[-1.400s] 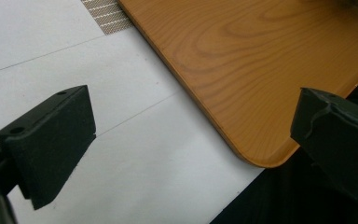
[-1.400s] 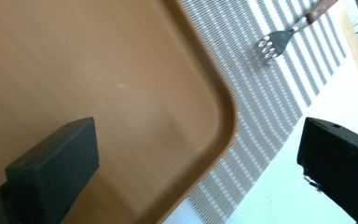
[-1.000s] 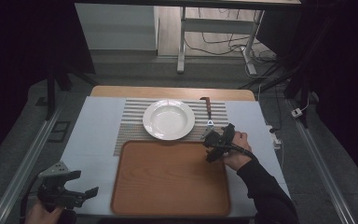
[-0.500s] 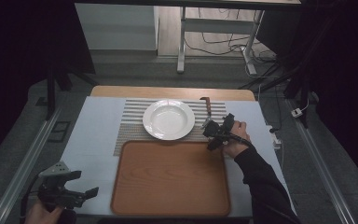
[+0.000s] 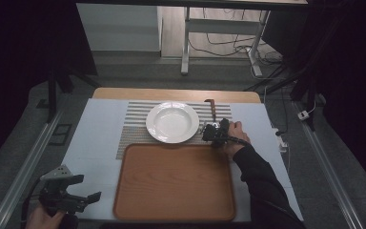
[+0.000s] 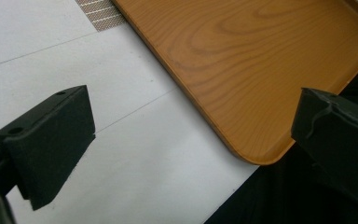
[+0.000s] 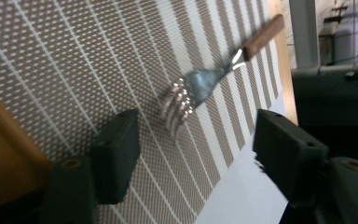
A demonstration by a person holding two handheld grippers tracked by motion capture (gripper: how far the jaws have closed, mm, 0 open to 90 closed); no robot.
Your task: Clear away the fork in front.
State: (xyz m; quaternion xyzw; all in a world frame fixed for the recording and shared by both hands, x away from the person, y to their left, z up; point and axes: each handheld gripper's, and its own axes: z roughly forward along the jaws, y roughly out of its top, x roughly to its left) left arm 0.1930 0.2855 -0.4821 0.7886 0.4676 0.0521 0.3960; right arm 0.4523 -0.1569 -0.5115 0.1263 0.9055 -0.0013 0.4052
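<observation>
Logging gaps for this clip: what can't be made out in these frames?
- Fork: tines blurred in the right gripper view; in the high view the right gripper hides its head.
- Wooden tray: far side cut off by the left gripper view's edges.
- Left gripper: too small and dark in the high view.

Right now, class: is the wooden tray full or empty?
Empty. The high view shows the wooden tray as bare wood grain; the white plate and fork lie outside it on the striped mat.

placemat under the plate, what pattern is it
The woven placemat has brown and white stripes with a fine mesh weave, clearest in the right gripper view.
</observation>
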